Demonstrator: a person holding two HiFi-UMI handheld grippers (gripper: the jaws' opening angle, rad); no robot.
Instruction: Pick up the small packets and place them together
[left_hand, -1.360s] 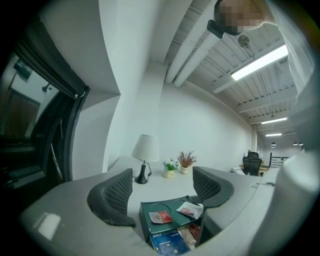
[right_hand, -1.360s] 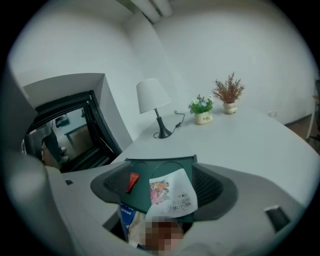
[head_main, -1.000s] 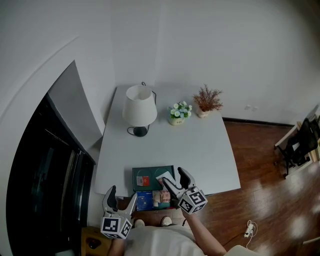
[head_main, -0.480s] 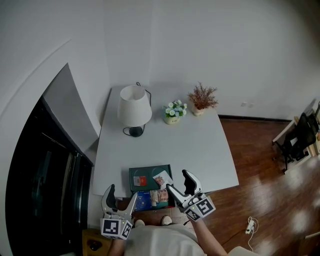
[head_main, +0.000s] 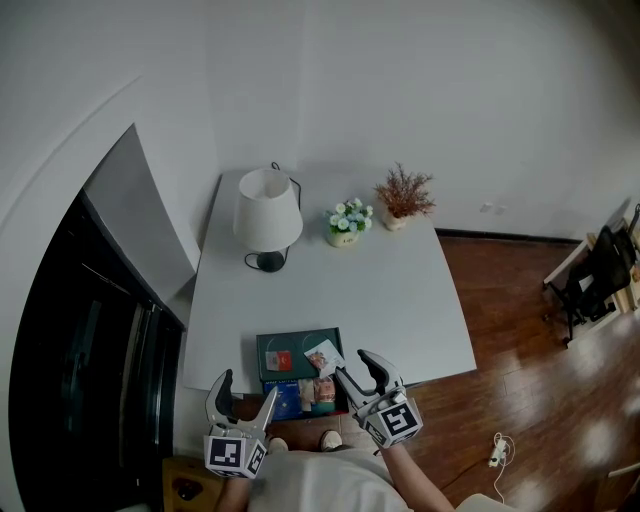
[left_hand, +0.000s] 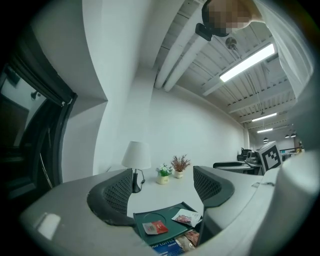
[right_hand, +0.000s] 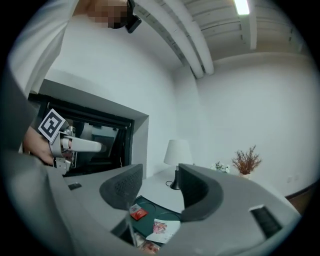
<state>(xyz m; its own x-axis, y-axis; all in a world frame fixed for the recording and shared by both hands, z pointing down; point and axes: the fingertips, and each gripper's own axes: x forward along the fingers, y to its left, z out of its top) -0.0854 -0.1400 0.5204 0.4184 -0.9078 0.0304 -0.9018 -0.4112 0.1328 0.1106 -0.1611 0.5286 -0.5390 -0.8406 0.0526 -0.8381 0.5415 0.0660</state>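
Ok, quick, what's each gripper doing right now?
Left gripper: open, empty.
Right gripper: open, jaws have just been closing, nothing between them.

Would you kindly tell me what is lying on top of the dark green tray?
A small red packet and a white packet with pink print lie on the green tray, apart from each other. Whatever is beneath the two packets is covered.

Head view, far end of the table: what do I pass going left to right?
Lamp → small pot of white flowers → pot of reddish dried sprigs.
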